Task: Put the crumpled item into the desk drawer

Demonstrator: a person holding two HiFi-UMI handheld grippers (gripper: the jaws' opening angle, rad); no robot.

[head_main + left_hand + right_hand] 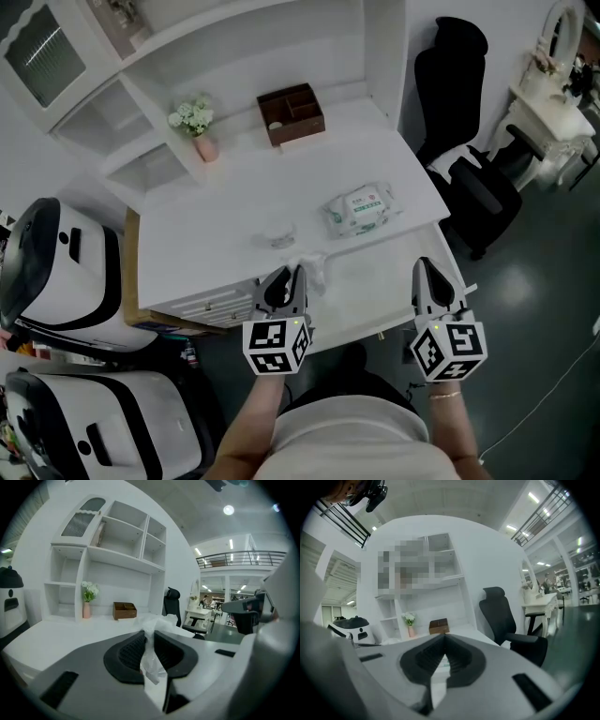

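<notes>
The crumpled item (315, 266) is a wad of thin white, partly clear wrap. My left gripper (292, 274) is shut on it at the front edge of the white desk (234, 211). In the left gripper view the wad (153, 663) is pinched between the black pads of the left gripper (149, 633) and bulges out past the tips. A white drawer (384, 286) looks pulled out under the desk's front, just right of the wad. My right gripper (427, 269) hovers over that drawer's right end. The tips of the right gripper (444, 638) touch, with nothing between them.
A pack of wet wipes (359, 208) lies on the desk near its right edge. A brown wooden box (292, 114) and a pink vase of flowers (199, 128) stand at the back. A black chair (469, 178) is to the right. White appliances (56, 272) stand left.
</notes>
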